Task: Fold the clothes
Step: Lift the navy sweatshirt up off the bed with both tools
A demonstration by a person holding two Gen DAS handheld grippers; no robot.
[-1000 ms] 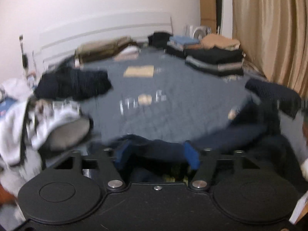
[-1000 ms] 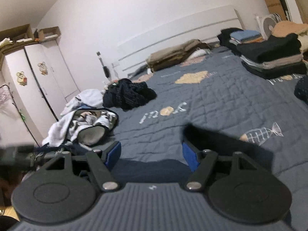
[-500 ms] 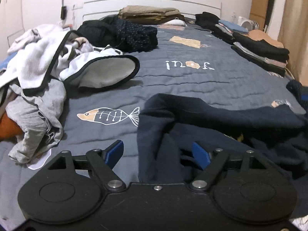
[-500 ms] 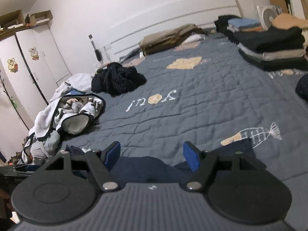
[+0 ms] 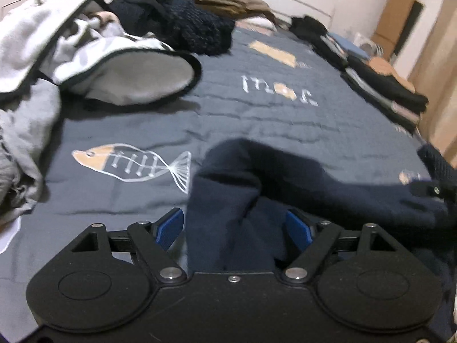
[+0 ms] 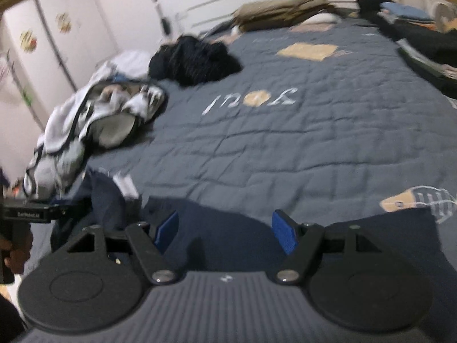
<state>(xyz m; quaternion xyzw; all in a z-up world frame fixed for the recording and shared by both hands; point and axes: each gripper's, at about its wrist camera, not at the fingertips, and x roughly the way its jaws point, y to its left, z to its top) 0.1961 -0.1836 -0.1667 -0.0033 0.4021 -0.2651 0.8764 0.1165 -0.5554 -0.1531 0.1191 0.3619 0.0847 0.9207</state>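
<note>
The dark blue sweatshirt (image 5: 285, 188) lies crumpled on the bed (image 5: 257, 120), at 6 o'clock in both views. Both the left gripper (image 5: 234, 225) and the right gripper (image 6: 225, 228) are wide open above it, pinching nothing. It looks soft and floppy, so grab an edge or a corner.

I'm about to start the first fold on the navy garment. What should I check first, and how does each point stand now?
1. Left tongs open: ok, pads apart; jaws have just been opening, navy garment loose between them.
2. Right tongs open: ok, garment below, not pinched.
3. Garment spread flat: not ok, bunched and creased.
4. Bare quilt beyond the garment: ok.
5. Unfolded clothes heap apart from the garment: ok.
6. Garment's hem and sleeves located: cannot tell.
</note>
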